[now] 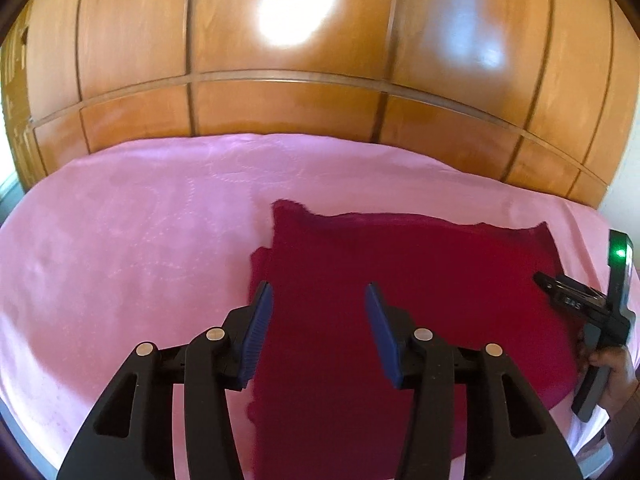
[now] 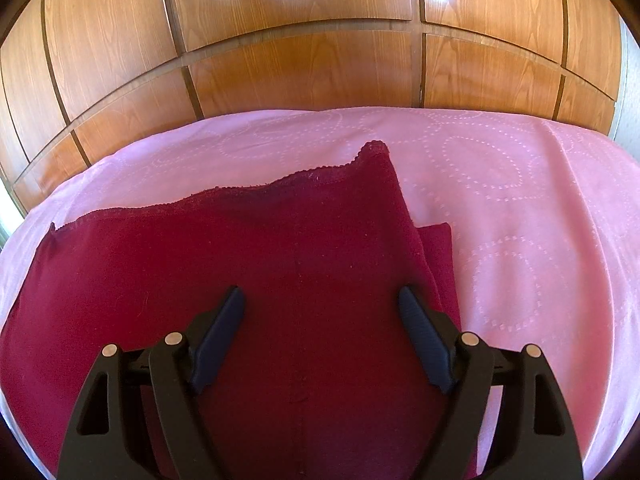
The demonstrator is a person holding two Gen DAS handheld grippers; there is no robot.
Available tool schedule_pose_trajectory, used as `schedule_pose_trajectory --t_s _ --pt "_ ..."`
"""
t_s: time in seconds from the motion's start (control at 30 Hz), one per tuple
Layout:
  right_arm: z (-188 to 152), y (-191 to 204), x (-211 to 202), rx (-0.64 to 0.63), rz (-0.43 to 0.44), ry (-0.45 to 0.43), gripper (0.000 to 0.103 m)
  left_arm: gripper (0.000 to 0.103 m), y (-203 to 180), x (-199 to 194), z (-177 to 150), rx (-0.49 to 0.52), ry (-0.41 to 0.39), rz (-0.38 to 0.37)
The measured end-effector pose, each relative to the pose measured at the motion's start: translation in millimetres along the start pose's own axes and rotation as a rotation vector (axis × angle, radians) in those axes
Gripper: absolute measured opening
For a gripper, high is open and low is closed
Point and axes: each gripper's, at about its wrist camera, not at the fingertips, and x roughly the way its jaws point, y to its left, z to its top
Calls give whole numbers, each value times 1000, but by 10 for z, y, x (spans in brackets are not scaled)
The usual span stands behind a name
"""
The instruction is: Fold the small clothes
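Note:
A dark red knitted garment [image 1: 400, 280] lies flat on the pink bedspread [image 1: 140, 240], folded over so that a lower layer sticks out at its edges. My left gripper [image 1: 318, 300] is open and empty, above the garment's left part. The right gripper also shows in the left wrist view [image 1: 560, 292], at the garment's right edge. In the right wrist view the garment [image 2: 240, 260] fills the lower left, its scalloped far edge rising to a corner. My right gripper [image 2: 320, 300] is open and empty above its right part.
A wooden panelled wardrobe [image 1: 280, 60] stands right behind the bed; it also shows in the right wrist view [image 2: 300, 40]. The pink bedspread [image 2: 520, 220] spreads to the right of the garment. A person's hand [image 1: 616, 372] holds the right gripper.

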Motion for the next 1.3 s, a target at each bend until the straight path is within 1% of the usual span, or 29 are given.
schedule_pose_trajectory --t_s 0.13,0.4,0.57,0.67,0.7,0.73,0.77,0.83,0.9,0.93,0.97,1.0,1.03,1.07,1.13,1.23,1.3 --pt "-9 -17 -8 6 10 -3 81 47 -166 -33 1 51 -17 -7" --pt "-12 -34 -10 20 31 -4 84 47 -316 128 11 90 3 -20" --pt "3 -62 4 33 53 1 88 47 -341 322 -7 101 39 -15" --pt "4 -77 7 42 64 2 88 47 -312 530 -57 107 83 5" --pt "8 -86 9 47 69 3 88 47 -263 664 -92 99 117 23" --pt "9 -89 8 49 72 4 88 49 -194 772 -123 70 149 12" --pt "11 -90 5 52 74 4 88 50 -122 836 -141 32 159 -16" --pt "26 -85 -15 57 78 15 88 50 -45 867 -140 -5 146 -47" --pt "74 -84 -62 51 91 42 88 50 -58 866 -132 -1 153 -45" --pt "112 -98 -121 53 98 50 83 50 -73 858 -138 12 152 -42" --pt "149 -128 -191 56 103 42 69 50 -75 854 -142 19 150 -43" --pt "207 -201 -304 72 109 18 65 50 -68 849 -146 23 148 -46" --pt "235 -260 -369 93 102 -3 63 50 -60 846 -151 19 145 -51" --pt "276 -348 -432 122 99 -20 64 50 -54 857 -148 16 143 -56" --pt "350 -527 -463 180 101 -25 63 51 -57 853 -148 14 139 -59" --pt "425 -597 -327 180 73 9 53 51 -57 834 -159 17 132 -59" --pt "457 -580 -183 191 110 52 53 53 -45 830 -155 9 134 -69"
